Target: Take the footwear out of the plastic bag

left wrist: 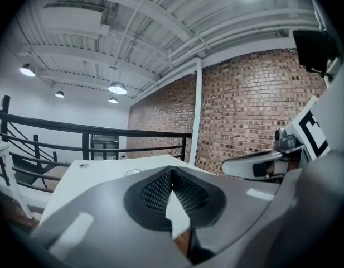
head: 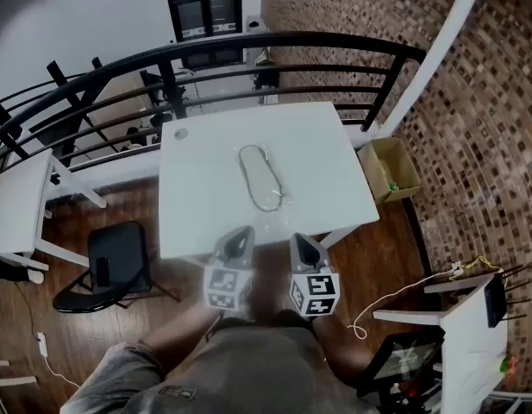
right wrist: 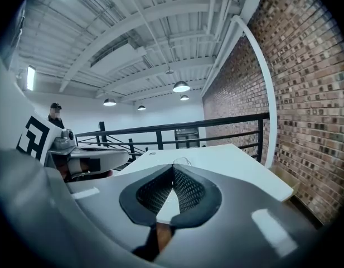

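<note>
**A:** We're looking down on the white table [head: 197,198]. The footwear [head: 259,176] is lying near its middle, a pale flat sole running from near to far. It's sitting inside the clear plastic bag [head: 273,202], whose crinkled end is trailing toward the near edge.

**B:** So nothing is coming out yet?

**A:** That's how I'm judging it. The whole job is waiting to be done: getting hold of the bag, opening it and drawing the sole out. The left gripper [head: 240,234] is hovering just off the table's near edge with its jaws pressed together on nothing. The right gripper [head: 300,241] is hanging beside it in the same state (each gripper's own view is showing the ribbed pads meeting at the tip with only table beyond). Neither is touching the bag.

**B:** Are you seeing any brand or label?

**A:** I'm finding nothing readable on the sole or the bag. The cubes are carrying black-and-white square markers, not letters. A green sign is glowing over the far doorway, too small to read.
</note>
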Demonstrator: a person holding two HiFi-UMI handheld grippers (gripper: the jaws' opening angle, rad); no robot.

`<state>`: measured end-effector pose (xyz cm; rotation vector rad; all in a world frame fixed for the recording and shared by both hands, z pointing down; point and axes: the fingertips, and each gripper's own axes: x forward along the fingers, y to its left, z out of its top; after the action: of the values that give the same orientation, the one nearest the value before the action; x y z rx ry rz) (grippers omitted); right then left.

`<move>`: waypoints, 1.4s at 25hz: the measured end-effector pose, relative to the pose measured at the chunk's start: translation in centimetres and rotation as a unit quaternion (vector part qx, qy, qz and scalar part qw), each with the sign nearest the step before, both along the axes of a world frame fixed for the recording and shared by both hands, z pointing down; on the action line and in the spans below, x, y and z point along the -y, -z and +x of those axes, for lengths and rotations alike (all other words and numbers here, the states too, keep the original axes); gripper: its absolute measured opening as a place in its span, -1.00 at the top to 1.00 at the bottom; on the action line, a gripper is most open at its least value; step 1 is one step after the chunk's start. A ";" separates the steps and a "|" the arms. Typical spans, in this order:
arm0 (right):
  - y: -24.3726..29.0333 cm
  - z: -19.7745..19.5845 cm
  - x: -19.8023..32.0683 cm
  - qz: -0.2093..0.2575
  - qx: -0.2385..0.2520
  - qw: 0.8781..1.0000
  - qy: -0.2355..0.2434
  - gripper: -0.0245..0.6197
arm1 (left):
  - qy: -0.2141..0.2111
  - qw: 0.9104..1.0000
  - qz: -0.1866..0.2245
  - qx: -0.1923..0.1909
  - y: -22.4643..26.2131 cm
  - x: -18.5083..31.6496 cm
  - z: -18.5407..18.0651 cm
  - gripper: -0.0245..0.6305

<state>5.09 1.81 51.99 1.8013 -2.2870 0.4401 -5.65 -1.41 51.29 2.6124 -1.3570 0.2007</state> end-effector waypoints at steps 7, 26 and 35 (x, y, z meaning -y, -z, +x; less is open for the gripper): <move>-2.9 2.1 3.7 -0.030 0.006 1.000 0.002 0.88 | -0.001 0.999 -0.028 0.030 -3.3 3.7 1.8 0.94; -11.8 3.1 8.9 -0.139 0.017 0.989 0.049 0.88 | -0.114 0.956 -0.087 0.255 -16.1 6.6 6.3 0.48; -13.5 2.6 8.8 -0.165 0.026 0.985 0.049 0.88 | -0.124 0.937 -0.099 0.312 -18.7 7.1 6.2 0.52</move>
<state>7.68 -7.01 65.46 1.5264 -2.1681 0.8038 0.60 -8.53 69.95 2.6335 -1.0599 1.2219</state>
